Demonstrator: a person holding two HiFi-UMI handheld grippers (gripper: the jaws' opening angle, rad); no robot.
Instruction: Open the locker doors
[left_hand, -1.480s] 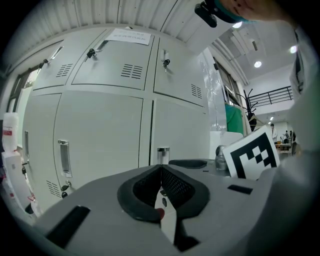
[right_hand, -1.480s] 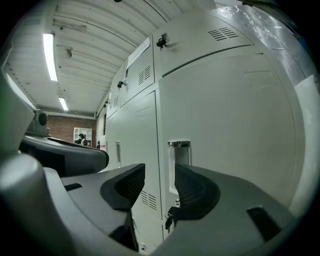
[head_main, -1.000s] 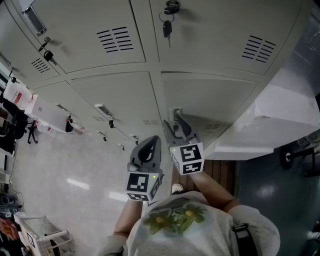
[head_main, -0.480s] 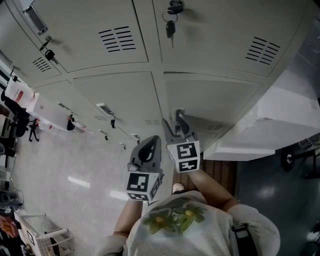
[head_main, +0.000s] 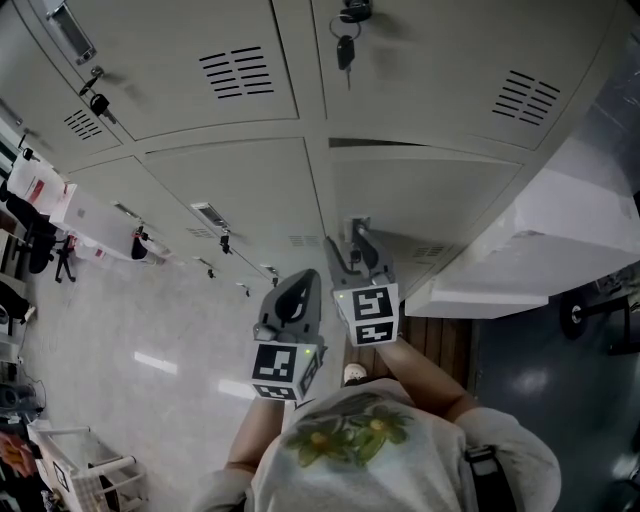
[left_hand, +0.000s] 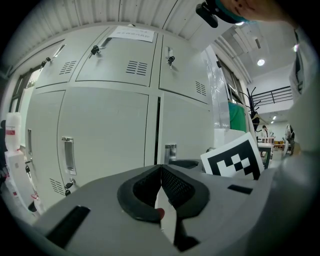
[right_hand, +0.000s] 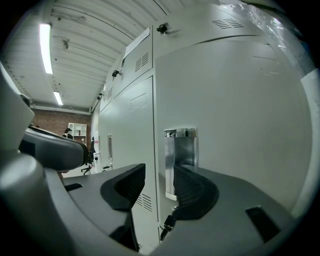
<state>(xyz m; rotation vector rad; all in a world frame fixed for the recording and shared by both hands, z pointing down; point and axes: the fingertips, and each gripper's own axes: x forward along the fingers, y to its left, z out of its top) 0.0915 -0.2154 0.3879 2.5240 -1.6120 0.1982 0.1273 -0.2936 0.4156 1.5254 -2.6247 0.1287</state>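
The grey lower right locker door (head_main: 430, 200) has a chrome recessed handle (head_main: 353, 226) by its left edge. My right gripper (head_main: 352, 236) is at that handle, jaws open. In the right gripper view the right gripper (right_hand: 159, 180) straddles the left side of the handle (right_hand: 181, 150), its right finger in front of the recess. A thin dark gap (left_hand: 157, 130) shows along the door's (left_hand: 185, 125) left edge. My left gripper (head_main: 300, 285) hangs back to the left, away from the lockers. It is the left gripper (left_hand: 161, 167) whose jaws meet at the tip, holding nothing.
Keys hang from the upper locker's lock (head_main: 345, 45) and below the handle (right_hand: 167, 225). More lockers (head_main: 220, 190) run to the left. A white box-like unit (head_main: 560, 230) stands against the lockers' right side. A wire cart (head_main: 80, 470) is at the lower left.
The dark slit along the top edge of the lower right door looks slightly wider now. Both grippers stay where they were.
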